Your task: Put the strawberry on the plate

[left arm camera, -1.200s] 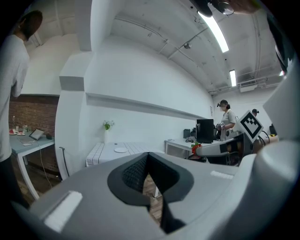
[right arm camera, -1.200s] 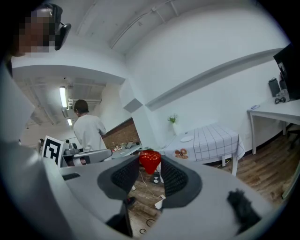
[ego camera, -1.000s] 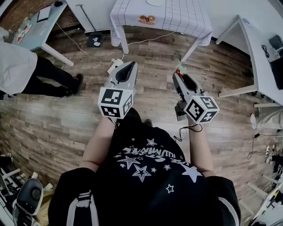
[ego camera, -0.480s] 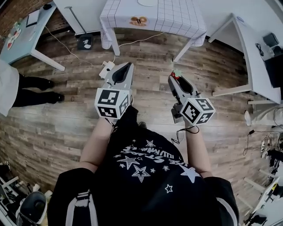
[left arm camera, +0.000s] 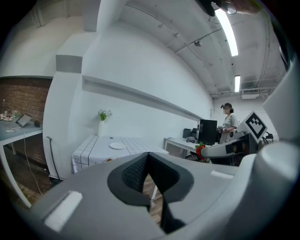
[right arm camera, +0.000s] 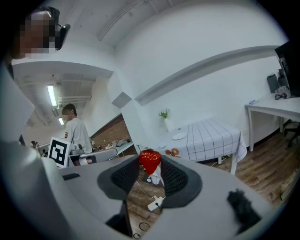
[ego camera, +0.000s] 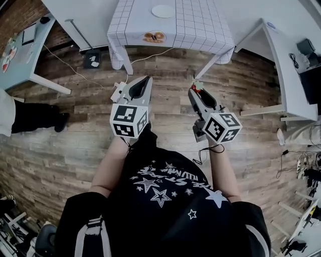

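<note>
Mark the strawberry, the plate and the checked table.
strawberry [right arm camera: 150, 161]: right gripper view, on its red body.
plate [ego camera: 163, 11]: head view, on its bare centre.
table [ego camera: 200, 25]: head view, on bare checked cloth.

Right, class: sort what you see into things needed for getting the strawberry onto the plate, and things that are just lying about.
Needed: strawberry, held in the right gripper; plate; checked table.
Lying about: power strip on the floor; vase of flowers; side desk.

Office-like lab: white desks [ego camera: 293, 65], monitor [left arm camera: 207, 131]
</note>
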Motion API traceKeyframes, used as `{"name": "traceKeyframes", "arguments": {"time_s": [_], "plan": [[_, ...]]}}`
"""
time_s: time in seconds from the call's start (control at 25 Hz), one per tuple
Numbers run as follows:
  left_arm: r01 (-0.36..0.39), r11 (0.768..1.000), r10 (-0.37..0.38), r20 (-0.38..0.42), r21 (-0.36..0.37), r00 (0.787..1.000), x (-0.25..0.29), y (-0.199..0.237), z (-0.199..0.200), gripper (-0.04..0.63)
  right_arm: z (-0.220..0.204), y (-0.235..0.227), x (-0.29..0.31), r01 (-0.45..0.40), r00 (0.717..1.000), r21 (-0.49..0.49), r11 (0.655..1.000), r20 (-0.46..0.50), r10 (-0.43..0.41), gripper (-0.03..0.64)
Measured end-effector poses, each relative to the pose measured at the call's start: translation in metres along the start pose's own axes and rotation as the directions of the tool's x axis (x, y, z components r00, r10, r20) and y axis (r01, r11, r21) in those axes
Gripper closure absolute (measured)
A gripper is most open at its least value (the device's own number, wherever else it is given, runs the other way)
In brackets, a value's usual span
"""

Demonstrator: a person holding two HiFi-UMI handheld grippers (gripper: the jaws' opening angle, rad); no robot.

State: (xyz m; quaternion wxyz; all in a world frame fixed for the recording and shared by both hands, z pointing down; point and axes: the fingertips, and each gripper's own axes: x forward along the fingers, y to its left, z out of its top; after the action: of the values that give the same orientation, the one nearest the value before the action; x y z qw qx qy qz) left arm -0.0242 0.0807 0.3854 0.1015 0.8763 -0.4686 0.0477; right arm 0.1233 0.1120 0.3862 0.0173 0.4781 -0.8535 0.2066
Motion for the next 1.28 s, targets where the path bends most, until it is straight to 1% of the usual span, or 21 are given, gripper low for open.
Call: {"name": "traceKeyframes", "arguments": {"time_s": [0.2,0.4,0.6,0.8,0.96,1.12,1.28], "plan": [[-0.010,1.000,0.010,-0.004,-0.012,1.000,0.032,0.040,0.012,0.586,0.025,-0.014,0.052,-0.004,1.000,0.003,1.000,0.006,0.004,0.465],[-0.008,1.000,0.007,-0.007,-0.013,1.000,0.053,0.078,0.025,0.586,0.044,-0.014,0.098,-0.008,1.000,-0.006,1.000,0.006,0.008,0.465],[0.010,1.000,-0.010,-0.004,-0.023,1.000,0.074,0.111,0.032,0.586,0.053,-0.017,0.135,0.012,1.000,-0.012,1.000,-0.006,-0.013,0.465],[0.049,0.998,-0.050,-0.020,-0.032,0.999,0.094,0.138,0.026,0.586,0.058,-0.022,0.163,0.044,0.999,-0.013,0.999,-0.006,-0.044,0.465],[0.063,0.997,-0.064,-0.013,-0.033,0.998,0.107,0.155,0.029,0.586,0.060,-0.024,0.174,0.069,0.998,-0.024,0.997,-0.015,-0.069,0.465],[0.080,0.996,-0.080,-0.020,-0.037,0.997,0.112,0.157,0.028,0.586,0.058,-0.030,0.178,0.087,0.996,-0.019,0.996,-0.026,-0.088,0.465],[0.077,0.996,-0.079,-0.035,-0.035,0.996,0.118,0.160,0.025,0.586,0.061,-0.036,0.190,0.078,0.997,-0.016,0.997,-0.027,-0.078,0.465]]}}
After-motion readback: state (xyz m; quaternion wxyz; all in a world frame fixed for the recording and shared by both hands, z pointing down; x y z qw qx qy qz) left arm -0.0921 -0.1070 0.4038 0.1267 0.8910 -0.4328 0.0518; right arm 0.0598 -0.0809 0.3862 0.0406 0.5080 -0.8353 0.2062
